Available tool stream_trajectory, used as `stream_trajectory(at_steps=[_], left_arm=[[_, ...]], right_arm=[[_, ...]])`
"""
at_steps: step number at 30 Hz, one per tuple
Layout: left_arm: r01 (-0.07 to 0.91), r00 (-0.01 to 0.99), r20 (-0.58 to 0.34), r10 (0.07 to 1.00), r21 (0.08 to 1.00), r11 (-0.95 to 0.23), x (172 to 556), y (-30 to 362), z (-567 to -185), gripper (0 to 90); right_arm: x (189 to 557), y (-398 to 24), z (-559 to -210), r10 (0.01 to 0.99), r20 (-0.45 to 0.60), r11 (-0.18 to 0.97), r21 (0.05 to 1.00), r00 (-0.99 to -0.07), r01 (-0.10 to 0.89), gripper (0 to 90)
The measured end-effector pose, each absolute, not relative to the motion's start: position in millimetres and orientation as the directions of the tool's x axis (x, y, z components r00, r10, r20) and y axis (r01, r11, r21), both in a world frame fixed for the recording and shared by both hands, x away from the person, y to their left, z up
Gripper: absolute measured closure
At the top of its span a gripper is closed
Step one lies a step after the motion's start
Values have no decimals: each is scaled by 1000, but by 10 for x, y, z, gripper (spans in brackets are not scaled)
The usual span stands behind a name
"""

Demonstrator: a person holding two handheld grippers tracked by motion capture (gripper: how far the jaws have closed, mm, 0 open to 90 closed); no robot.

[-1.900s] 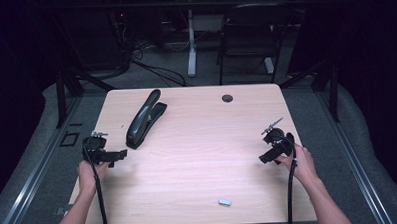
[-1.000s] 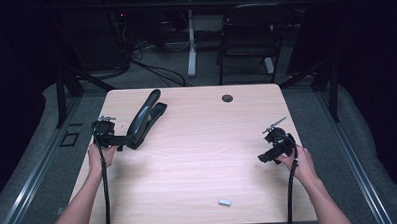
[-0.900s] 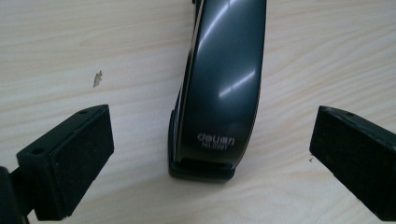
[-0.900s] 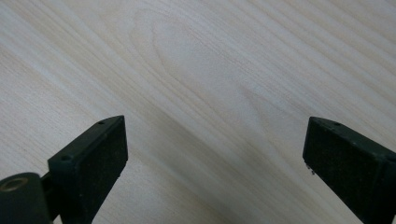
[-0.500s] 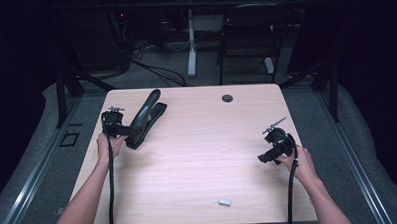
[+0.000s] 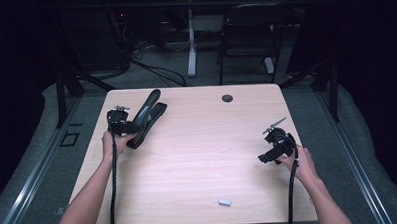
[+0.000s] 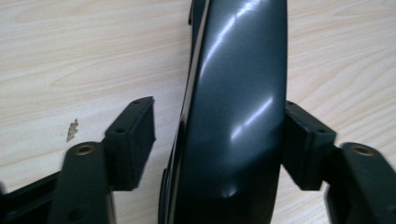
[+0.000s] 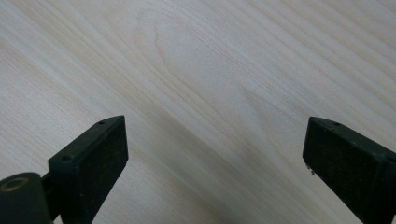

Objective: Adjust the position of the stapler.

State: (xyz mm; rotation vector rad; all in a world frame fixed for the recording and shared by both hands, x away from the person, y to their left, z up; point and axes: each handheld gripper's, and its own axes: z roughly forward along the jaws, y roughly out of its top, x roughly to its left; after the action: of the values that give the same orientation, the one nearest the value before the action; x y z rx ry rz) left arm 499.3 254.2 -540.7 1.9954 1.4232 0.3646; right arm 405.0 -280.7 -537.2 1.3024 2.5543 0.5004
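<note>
High view: black stapler (image 6: 146,119) lies diagonally on the bench (image 6: 198,167), long axis running away from the left gripper (image 6: 129,127). Its fingers (image 7: 133,135) have just been closing and straddle the handle; one touches, the other stands apart. Right gripper (image 6: 268,157), well apart, fingers spread.

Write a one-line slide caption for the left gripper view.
Left tongs closing around the glossy black stapler on the wooden table, one pad touching, the other still apart.

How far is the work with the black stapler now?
Done: the left gripper has reached the black stapler, which sits between its jaws. In hand: the jaws have just been closing; one pad touches, the other pad stands apart. Left: gripping and lifting. The right gripper waits open.
</note>
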Motion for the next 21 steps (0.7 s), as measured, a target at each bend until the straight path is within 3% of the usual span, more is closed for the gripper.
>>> stream_trajectory(at_steps=[3, 21], left_arm=[[731, 393, -134, 910, 646, -221, 5001, 2499, -5421, 451], [705, 457, -122, 881, 653, -275, 4994, 2528, -5427, 466]], right_arm=[[4057, -2810, -5363, 808, -51, 559, 382, -587, 736, 67], [4061, -2821, -5388, 810, -47, 555, 380, -584, 740, 70]])
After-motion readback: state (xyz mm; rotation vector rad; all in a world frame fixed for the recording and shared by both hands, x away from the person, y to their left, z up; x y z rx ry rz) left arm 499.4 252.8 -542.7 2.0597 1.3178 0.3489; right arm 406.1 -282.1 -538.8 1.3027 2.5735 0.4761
